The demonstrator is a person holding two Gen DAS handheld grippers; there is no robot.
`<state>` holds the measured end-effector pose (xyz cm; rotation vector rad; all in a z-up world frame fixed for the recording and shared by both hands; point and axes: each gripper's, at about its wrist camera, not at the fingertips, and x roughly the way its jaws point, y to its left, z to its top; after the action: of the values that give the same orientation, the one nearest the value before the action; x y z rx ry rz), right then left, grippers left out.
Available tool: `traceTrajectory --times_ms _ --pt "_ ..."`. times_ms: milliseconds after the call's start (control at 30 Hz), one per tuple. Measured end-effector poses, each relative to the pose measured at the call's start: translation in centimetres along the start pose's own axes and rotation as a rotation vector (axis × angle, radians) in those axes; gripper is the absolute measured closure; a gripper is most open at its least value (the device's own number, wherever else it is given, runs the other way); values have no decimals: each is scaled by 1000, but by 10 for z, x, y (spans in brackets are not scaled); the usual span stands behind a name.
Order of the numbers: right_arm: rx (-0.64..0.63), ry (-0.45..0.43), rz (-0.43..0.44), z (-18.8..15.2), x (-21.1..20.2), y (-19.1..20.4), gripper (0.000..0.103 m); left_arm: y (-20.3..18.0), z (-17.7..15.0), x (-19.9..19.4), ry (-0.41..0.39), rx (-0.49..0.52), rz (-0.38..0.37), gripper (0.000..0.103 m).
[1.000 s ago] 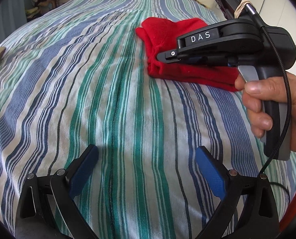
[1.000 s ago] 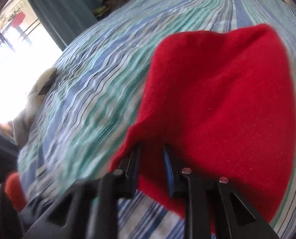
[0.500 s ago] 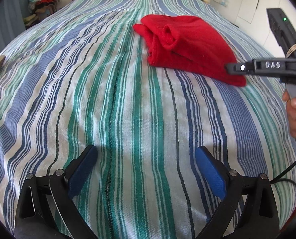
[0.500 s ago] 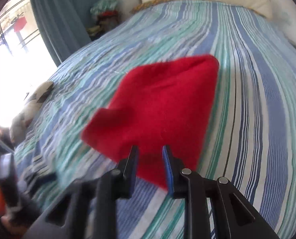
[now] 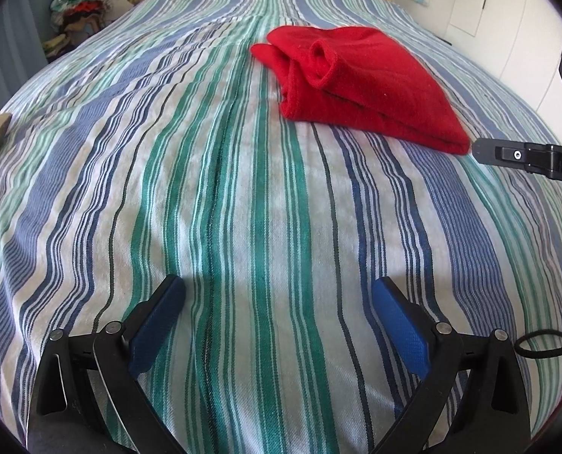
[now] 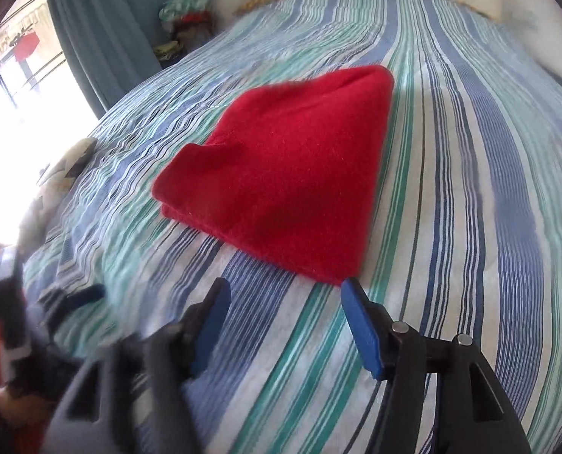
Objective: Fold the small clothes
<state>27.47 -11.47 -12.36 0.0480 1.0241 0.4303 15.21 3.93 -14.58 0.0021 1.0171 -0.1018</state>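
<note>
Now the right gripper (image 6: 282, 297) has let go of the red cloth (image 6: 288, 174) and backed off; its jaws are wide open, empty. Folded, the cloth lies on the striped bed (image 5: 243, 208). Far from it, the left gripper (image 5: 277, 295) waits, jaws open. This fold looks done; maybe tidy the loose cuff next.

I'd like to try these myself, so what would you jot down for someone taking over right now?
Left tongs: open, empty, low over the striped bed, away from the garment.
Right tongs: open, empty, tips just short of the near corner of the red garment.
Done: the red garment lies folded in layers on the bed.
Left: one edge looks bunched in the left view; tidy it if needed.
</note>
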Motion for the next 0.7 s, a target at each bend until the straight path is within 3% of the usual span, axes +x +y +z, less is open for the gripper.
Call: traceTrajectory --times_ms 133,233,300,400,533,700 --pt "40 17 -3 -13 -2 -12 42 1 5 -5 37 -6 -11 5" --pt "53 3 0 -15 -11 -22 42 5 25 -28 -21 -56 -146 5" --pt "70 -18 -4 -11 -17 -33 34 4 44 -39 -56 -75 -227 5" --pt "119 -39 -5 -1 -22 -51 32 -7 76 -38 -59 -57 -297 5" --pt "176 -56 29 13 -21 -66 32 -15 121 -20 -46 -42 -339 5" --pt "223 -80 97 45 -9 -74 27 -9 166 27 -4 -46 -248 5"
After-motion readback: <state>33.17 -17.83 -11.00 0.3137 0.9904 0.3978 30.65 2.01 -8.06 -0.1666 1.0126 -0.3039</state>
